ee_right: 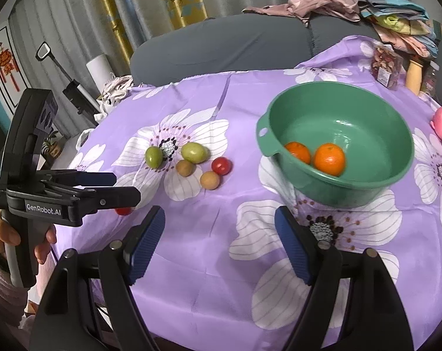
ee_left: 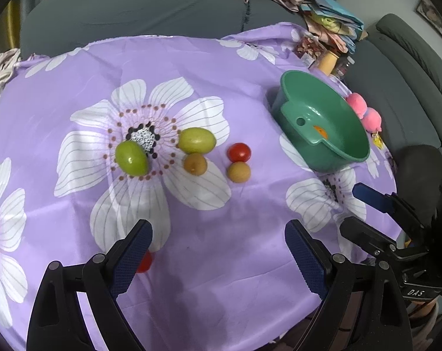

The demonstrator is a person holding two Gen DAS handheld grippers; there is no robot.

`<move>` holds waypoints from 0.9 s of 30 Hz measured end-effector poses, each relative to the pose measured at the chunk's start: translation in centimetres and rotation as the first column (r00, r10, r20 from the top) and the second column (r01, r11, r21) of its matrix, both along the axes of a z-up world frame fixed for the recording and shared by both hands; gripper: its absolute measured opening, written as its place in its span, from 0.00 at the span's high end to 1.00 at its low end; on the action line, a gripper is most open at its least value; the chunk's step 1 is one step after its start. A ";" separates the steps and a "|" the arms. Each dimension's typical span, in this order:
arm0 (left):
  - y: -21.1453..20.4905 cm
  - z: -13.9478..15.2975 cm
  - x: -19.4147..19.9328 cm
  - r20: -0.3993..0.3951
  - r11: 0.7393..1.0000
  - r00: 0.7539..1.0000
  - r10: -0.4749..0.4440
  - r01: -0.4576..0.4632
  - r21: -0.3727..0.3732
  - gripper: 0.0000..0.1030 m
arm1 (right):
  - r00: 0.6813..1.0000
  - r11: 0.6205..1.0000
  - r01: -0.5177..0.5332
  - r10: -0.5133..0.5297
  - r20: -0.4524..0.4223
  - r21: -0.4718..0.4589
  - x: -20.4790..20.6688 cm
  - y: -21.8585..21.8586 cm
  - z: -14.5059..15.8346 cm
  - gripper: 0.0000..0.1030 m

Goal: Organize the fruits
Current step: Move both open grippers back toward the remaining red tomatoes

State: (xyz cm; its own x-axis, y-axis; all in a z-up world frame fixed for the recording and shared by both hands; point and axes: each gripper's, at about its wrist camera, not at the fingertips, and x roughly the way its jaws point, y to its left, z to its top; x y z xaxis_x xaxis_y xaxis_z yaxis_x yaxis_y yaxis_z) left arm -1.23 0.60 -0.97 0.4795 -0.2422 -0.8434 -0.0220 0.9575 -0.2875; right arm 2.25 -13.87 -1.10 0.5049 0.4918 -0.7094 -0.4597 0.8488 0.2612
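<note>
1. The loose fruits (ee_right: 191, 161) lie in a cluster at my 11 o'clock; two oranges (ee_right: 329, 159) already sit in the green bowl (ee_right: 396, 134) at 1 o'clock.
2. Both claws, left gripper (ee_left: 218, 251) and right gripper (ee_right: 219, 239), are spread and hold nothing.
3. I fear round fruit rolling on the slick cloth (ee_right: 221, 263) if nudged.
4. A red tomato (ee_left: 144, 263) by my left finger could get knocked off the edge.

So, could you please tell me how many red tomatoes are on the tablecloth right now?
2. One tomato lies beside a brown fruit near the middle; a second tomato sits half hidden behind the left gripper. Others may be hidden.
</note>
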 end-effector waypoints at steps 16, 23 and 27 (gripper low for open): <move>1.7 -0.9 -0.6 -0.011 1.000 1.000 0.005 -0.006 -0.024 0.11 | 0.998 0.997 -0.061 0.059 -0.031 -0.052 0.1 3.2 -0.8 0.24; 2.9 -1.3 -1.1 -0.011 0.999 1.000 0.019 -0.019 -0.037 0.11 | 0.996 0.994 -0.082 0.079 -0.042 -0.075 0.3 4.7 -1.0 0.24; 3.8 -1.4 -1.4 -0.007 0.999 1.000 0.025 -0.025 -0.047 0.11 | 0.994 0.992 -0.098 0.094 -0.051 -0.084 0.4 5.6 -1.3 0.24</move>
